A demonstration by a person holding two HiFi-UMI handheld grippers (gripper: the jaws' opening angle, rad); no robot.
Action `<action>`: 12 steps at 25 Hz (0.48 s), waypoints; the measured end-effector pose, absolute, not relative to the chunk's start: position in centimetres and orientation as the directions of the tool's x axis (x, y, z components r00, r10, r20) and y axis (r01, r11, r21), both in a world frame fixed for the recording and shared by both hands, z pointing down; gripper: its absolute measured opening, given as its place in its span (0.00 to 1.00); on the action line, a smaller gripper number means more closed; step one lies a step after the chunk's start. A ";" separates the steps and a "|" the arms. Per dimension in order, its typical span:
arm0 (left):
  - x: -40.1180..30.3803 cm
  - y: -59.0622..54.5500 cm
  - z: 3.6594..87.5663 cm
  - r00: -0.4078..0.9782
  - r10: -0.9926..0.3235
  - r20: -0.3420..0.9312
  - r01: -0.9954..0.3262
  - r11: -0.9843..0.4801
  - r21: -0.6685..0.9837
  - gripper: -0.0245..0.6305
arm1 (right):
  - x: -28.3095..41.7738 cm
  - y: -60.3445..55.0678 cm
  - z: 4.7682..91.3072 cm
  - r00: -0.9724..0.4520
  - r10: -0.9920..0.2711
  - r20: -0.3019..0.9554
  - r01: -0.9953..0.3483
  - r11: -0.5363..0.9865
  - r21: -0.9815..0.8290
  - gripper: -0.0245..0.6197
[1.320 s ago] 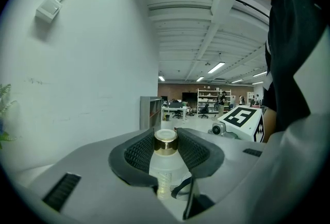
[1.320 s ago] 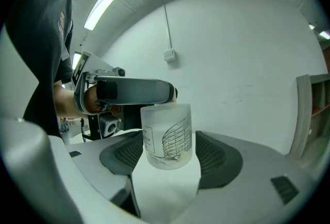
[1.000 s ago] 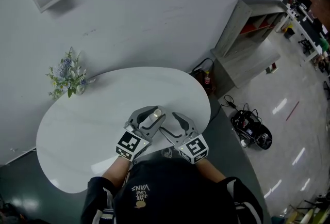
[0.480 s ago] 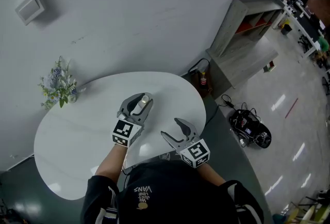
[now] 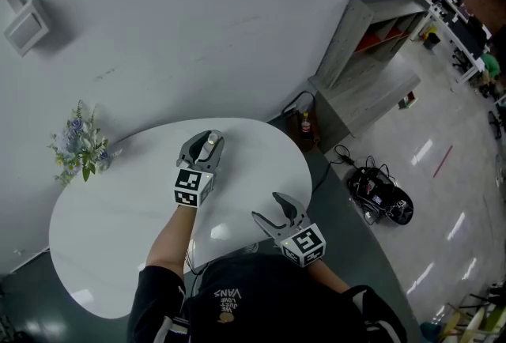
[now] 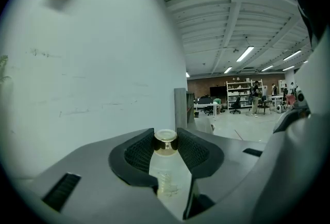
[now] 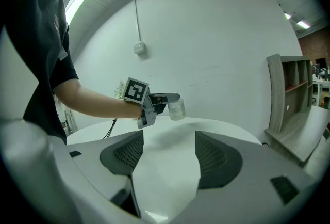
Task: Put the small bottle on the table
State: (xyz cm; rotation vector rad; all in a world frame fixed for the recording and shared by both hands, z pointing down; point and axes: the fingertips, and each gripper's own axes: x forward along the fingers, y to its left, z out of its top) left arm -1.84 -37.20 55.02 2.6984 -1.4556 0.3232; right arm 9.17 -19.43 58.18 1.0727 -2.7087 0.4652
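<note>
left hand-held gripper (image 5: 204,146) grips the small bottle (image 6: 166,166) upright over the surface (image 5: 118,207), likely ready to stand it down; right hand-held gripper (image 5: 277,210) open, empty.

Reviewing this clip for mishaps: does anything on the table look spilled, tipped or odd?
Nothing stands out. The small bottle, capped and cap-up, is gripped in the left claw above the white table, no spill visible. The right claw is open and empty.
</note>
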 end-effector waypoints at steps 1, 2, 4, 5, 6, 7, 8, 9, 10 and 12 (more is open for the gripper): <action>-1.7 -37.6 55.5 0.531 -0.817 0.225 -0.833 -0.552 -0.040 0.27 | 9.5 -19.5 58.3 -0.715 -0.636 0.292 -0.697 0.683 -0.218 0.47; -1.7 -37.9 56.1 0.528 -0.816 0.236 -0.834 -0.551 -0.040 0.27 | 9.7 -19.6 58.4 -0.709 -0.640 0.296 -0.702 0.678 -0.217 0.47; -1.7 -38.9 56.9 0.516 -0.823 0.237 -0.839 -0.542 -0.056 0.27 | 10.2 -19.7 58.7 -0.701 -0.644 0.306 -0.710 0.670 -0.217 0.47; -1.6 -39.4 57.2 0.512 -0.827 0.232 -0.841 -0.538 -0.063 0.27 | 10.4 -19.7 58.8 -0.697 -0.646 0.312 -0.714 0.665 -0.218 0.47; -1.5 -39.7 57.5 0.510 -0.829 0.231 -0.842 -0.536 -0.065 0.27 | 10.6 -19.6 59.0 -0.694 -0.647 0.316 -0.717 0.661 -0.220 0.47; -1.4 -40.0 57.8 0.510 -0.828 0.233 -0.842 -0.536 -0.061 0.27 | 10.7 -19.6 59.1 -0.691 -0.649 0.320 -0.720 0.657 -0.223 0.47; -1.2 -40.2 58.1 0.511 -0.826 0.237 -0.843 -0.536 -0.051 0.27 | 10.8 -19.5 59.2 -0.689 -0.649 0.323 -0.722 0.654 -0.225 0.47; -1.0 -40.4 58.4 0.513 -0.824 0.241 -0.843 -0.537 -0.039 0.27 | 10.9 -19.4 59.3 -0.687 -0.648 0.328 -0.723 0.652 -0.228 0.47; -0.9 -40.6 58.7 0.513 -0.823 0.244 -0.844 -0.536 -0.032 0.27 | 10.9 -19.3 59.4 -0.686 -0.648 0.331 -0.725 0.650 -0.230 0.47; -0.8 -41.2 59.3 0.508 -0.825 0.249 -0.846 -0.531 -0.032 0.27 | 11.0 -19.3 59.5 -0.684 -0.646 0.338 -0.726 0.647 -0.232 0.47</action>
